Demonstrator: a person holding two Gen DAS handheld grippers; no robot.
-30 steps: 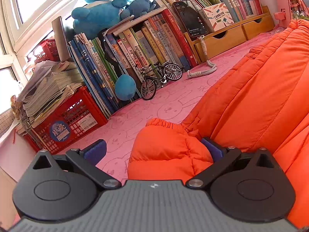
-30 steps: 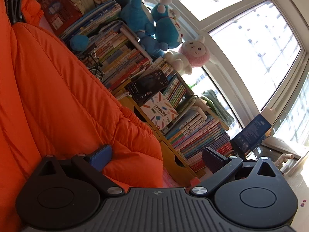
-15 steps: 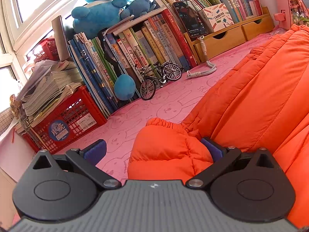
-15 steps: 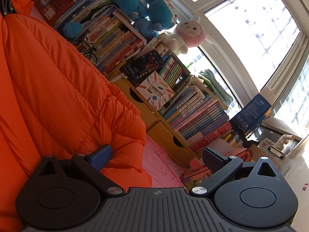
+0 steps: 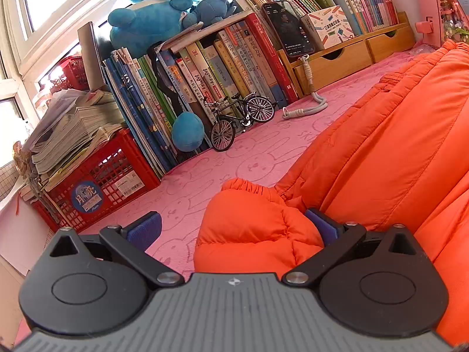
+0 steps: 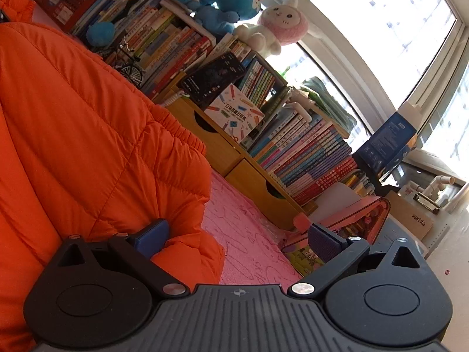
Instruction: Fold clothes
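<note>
I am holding both jaws wide open: left gripper (image 5: pixel 231 226) straddling the jacket (image 5: pixel 395 152) cuff (image 5: pixel 258 228) on the pink worktop (image 5: pixel 234 158), right gripper (image 6: pixel 237 239) straddling its hem. Closing deep should stop the puffy fabric slipping.

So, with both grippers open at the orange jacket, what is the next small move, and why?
Probably close the left gripper on the sleeve cuff. Its fingers stand wide open with the puffy cuff between them, one pad already against the fabric. The right gripper is also open, only partly over the orange jacket.
</note>
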